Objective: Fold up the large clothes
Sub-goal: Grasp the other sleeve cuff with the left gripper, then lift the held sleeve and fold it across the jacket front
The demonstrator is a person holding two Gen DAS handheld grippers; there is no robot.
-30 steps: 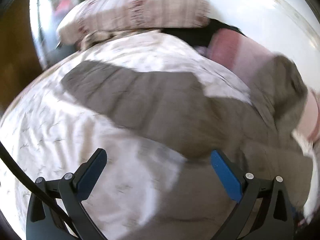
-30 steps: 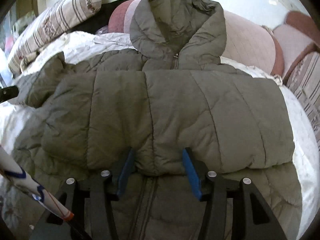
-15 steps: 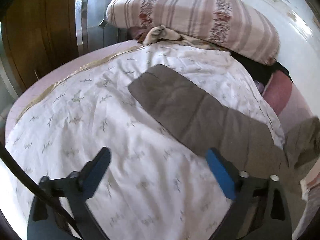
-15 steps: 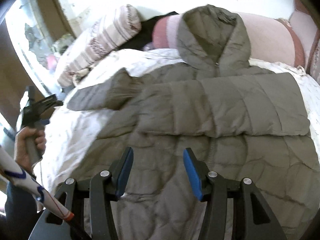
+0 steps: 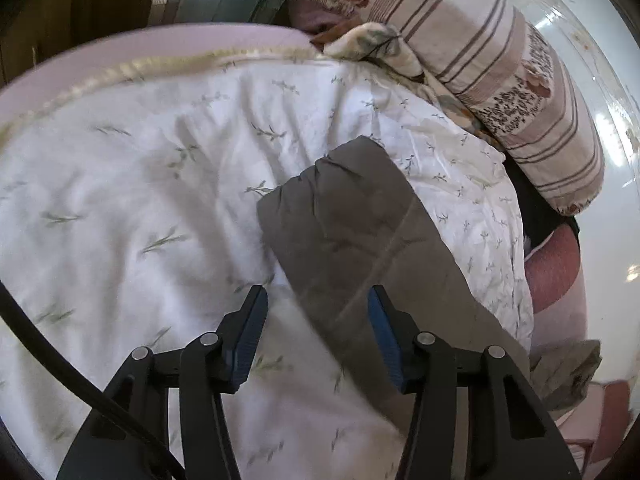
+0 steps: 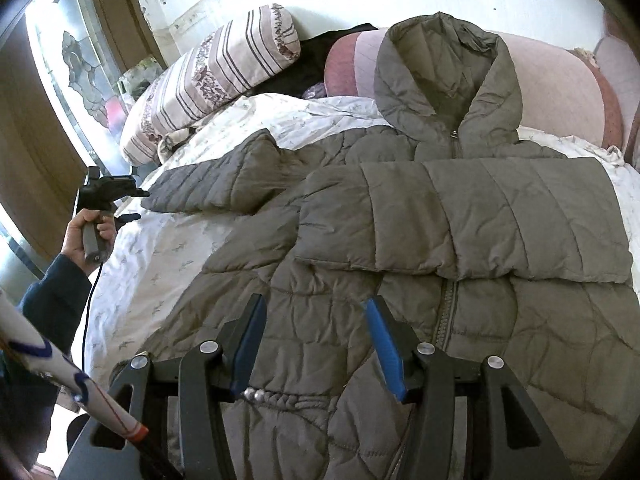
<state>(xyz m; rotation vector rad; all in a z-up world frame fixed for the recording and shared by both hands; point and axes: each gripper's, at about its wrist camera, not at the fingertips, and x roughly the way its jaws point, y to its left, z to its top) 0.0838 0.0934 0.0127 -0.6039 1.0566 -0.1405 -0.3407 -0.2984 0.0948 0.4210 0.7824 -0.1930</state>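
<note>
An olive-grey hooded puffer jacket (image 6: 420,240) lies face up on the white bedspread (image 6: 160,264). One sleeve is folded across its chest (image 6: 500,216). The other sleeve (image 6: 212,188) stretches out to the left, and its cuff end (image 5: 348,220) fills the middle of the left wrist view. My left gripper (image 5: 318,320) hovers just short of that cuff, its jaws closing, with the sleeve's edge in line between them but not pinched. In the right wrist view the left gripper (image 6: 138,205) is seen in a hand beside the cuff. My right gripper (image 6: 316,328) stands open above the jacket's lower front, holding nothing.
A striped pillow (image 6: 212,76) and pink cushions (image 6: 560,92) line the head of the bed. A wooden frame with patterned glass (image 6: 76,60) stands at the left. A white stick with blue and red marks (image 6: 60,372) crosses the lower left corner. A black cable (image 5: 60,364) trails from the left gripper.
The left gripper has swung out leftward along the stretched sleeve to its cuff and its jaws have narrowed. The right gripper has drawn back and up from the folded sleeve's edge.
</note>
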